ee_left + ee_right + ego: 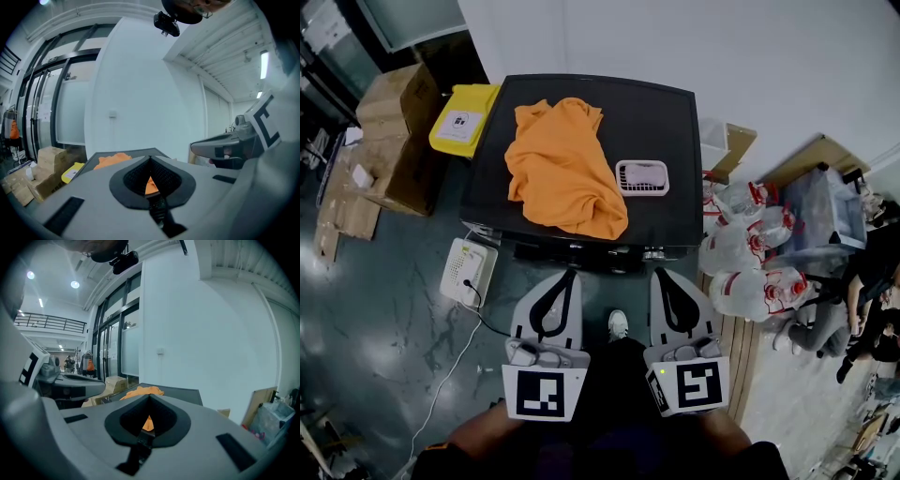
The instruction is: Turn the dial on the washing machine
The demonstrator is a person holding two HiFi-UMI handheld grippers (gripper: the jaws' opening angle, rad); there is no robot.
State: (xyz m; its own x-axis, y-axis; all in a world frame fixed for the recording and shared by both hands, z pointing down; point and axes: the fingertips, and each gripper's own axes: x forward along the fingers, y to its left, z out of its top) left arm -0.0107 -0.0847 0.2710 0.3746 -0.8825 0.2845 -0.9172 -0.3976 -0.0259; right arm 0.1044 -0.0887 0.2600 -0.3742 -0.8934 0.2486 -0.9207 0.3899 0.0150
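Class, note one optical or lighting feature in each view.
Head view: sharp, evenly lit, pale sheen on the floor. Left gripper view: round fisheye, black corners, bright strip light. Right gripper view: same fisheye; ceiling lamps glare.

The washing machine [661, 122], a black box with a flat matte top, stands at 12 o'clock. Its front panel [581, 251] faces 6 o'clock; the dial cannot be made out.

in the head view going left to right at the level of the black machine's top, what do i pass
cardboard box → yellow bin → orange cloth → pink basket → clear plastic bags
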